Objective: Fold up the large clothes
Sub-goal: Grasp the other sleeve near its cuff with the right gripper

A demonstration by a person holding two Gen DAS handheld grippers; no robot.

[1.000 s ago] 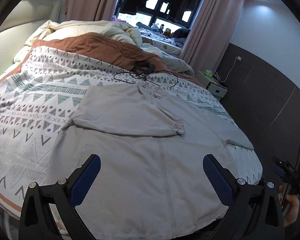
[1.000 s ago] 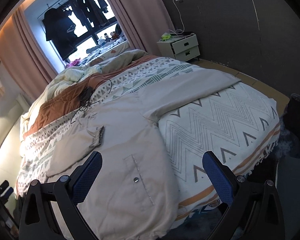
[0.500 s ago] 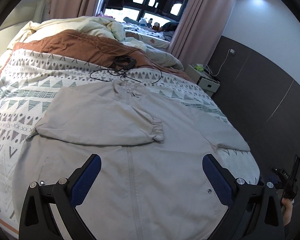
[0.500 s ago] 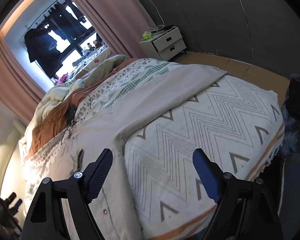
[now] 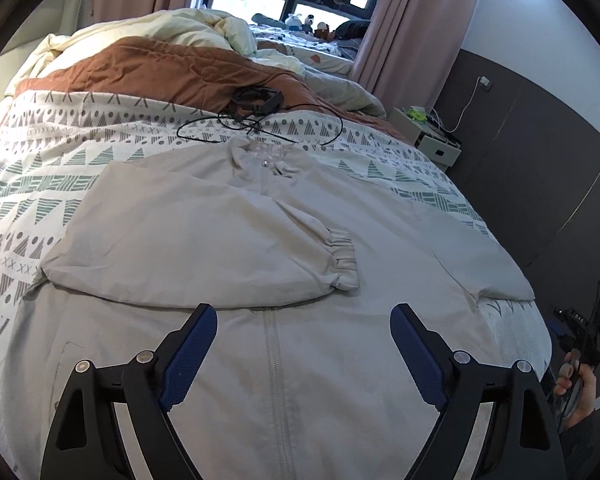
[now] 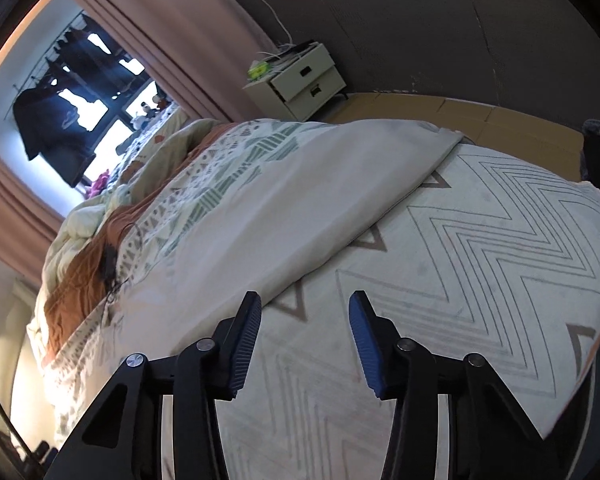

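A pale grey zip jacket (image 5: 300,380) lies face up on the patterned bedspread (image 5: 40,184). Its one sleeve is folded across the chest, with the elastic cuff (image 5: 341,258) near the zip. The other sleeve (image 5: 483,256) lies out to the right. My left gripper (image 5: 303,320) hovers over the jacket front just below the folded sleeve; its jaws are closing and pinch nothing. My right gripper (image 6: 305,300) hangs above the bedspread beside the lower edge of the outstretched sleeve (image 6: 300,208). Its jaws are also closing, half narrowed, with no cloth between them.
A black cable and small device (image 5: 256,100) lie just beyond the collar, on a brown quilt (image 5: 172,76). A white nightstand (image 6: 300,80) stands by the dark wall. A hand (image 5: 575,384) holds the right gripper at the bed's right edge.
Both grippers have come down and closer to the jacket. The right view has rolled and swung onto the outstretched sleeve, and its jaws have narrowed a lot. The left jaws narrowed slightly.
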